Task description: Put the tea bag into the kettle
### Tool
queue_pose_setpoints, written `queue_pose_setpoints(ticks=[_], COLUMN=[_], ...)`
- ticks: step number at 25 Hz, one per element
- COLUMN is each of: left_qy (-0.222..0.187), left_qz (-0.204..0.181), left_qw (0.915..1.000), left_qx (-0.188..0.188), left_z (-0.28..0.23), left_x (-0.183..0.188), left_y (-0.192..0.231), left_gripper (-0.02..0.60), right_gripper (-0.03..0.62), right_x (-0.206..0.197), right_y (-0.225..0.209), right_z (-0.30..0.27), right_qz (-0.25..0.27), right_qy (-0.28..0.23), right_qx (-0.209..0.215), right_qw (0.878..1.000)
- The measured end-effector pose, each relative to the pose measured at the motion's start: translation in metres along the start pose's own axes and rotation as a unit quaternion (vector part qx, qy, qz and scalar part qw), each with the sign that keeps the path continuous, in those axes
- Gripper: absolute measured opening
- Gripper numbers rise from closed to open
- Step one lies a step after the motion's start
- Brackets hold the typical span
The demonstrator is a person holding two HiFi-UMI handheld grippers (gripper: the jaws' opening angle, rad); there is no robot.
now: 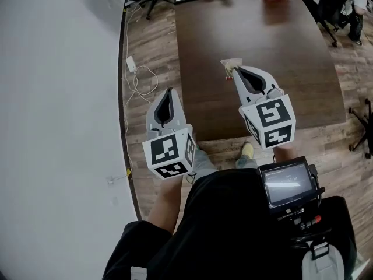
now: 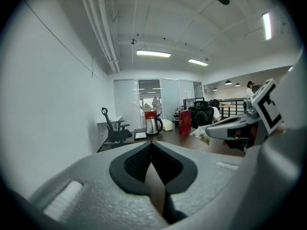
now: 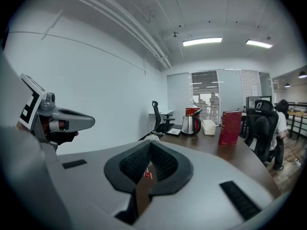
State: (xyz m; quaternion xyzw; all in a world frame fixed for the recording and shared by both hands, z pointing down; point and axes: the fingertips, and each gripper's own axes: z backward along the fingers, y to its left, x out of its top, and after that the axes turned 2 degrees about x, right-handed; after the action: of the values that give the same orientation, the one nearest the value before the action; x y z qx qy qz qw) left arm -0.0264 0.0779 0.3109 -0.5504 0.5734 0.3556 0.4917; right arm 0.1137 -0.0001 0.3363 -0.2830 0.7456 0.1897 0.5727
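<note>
The right gripper (image 1: 235, 70) has its fingers closed on the tea bag (image 1: 231, 64), over the near half of the counter (image 1: 291, 51). The bag's red tag (image 3: 148, 175) shows between them. The left gripper (image 1: 169, 93) is closed and holds nothing. The kettle (image 3: 190, 124) stands at the far edge. I judge the bag to be light, soft and easy to tear, so a hold at its top seems safest.
</note>
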Motion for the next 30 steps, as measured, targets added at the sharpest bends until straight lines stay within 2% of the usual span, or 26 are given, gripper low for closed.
queue_pose_setpoints(ticks=[4, 8, 13, 20, 27, 30], left_qy=[-0.001, -0.010, -0.010, -0.013, -0.019, -0.020], left_qz=[-0.008, 0.002, 0.007, 0.024, 0.013, 0.020], left_qw=[0.9998, 0.9993, 0.9990, 0.9971, 0.9940, 0.9933], left_qx=[-0.016, -0.035, -0.043, -0.071, -0.107, -0.112], left_z=[-0.008, -0.016, -0.021, -0.034, -0.029, -0.029], left_x=[0.004, -0.010, -0.013, -0.039, -0.049, -0.054], left_y=[-0.002, 0.064, 0.090, 0.219, 0.290, 0.315], left_gripper=[0.003, 0.005, 0.005, 0.005, 0.003, 0.003], right_gripper=[0.008, 0.008, 0.008, 0.008, 0.008, 0.008], right_x=[-0.001, 0.008, 0.013, 0.038, 0.045, 0.050], right_y=[0.000, 0.050, 0.065, 0.159, 0.220, 0.241], right_z=[-0.004, -0.049, -0.066, -0.155, -0.198, -0.213], right_qz=[-0.004, 0.003, 0.004, 0.020, 0.005, 0.010], right_qy=[0.005, 0.011, 0.017, 0.024, 0.018, 0.021], right_qx=[-0.009, -0.028, -0.038, -0.067, -0.098, -0.103], right_qw=[1.000, 1.000, 0.999, 0.997, 0.995, 0.994])
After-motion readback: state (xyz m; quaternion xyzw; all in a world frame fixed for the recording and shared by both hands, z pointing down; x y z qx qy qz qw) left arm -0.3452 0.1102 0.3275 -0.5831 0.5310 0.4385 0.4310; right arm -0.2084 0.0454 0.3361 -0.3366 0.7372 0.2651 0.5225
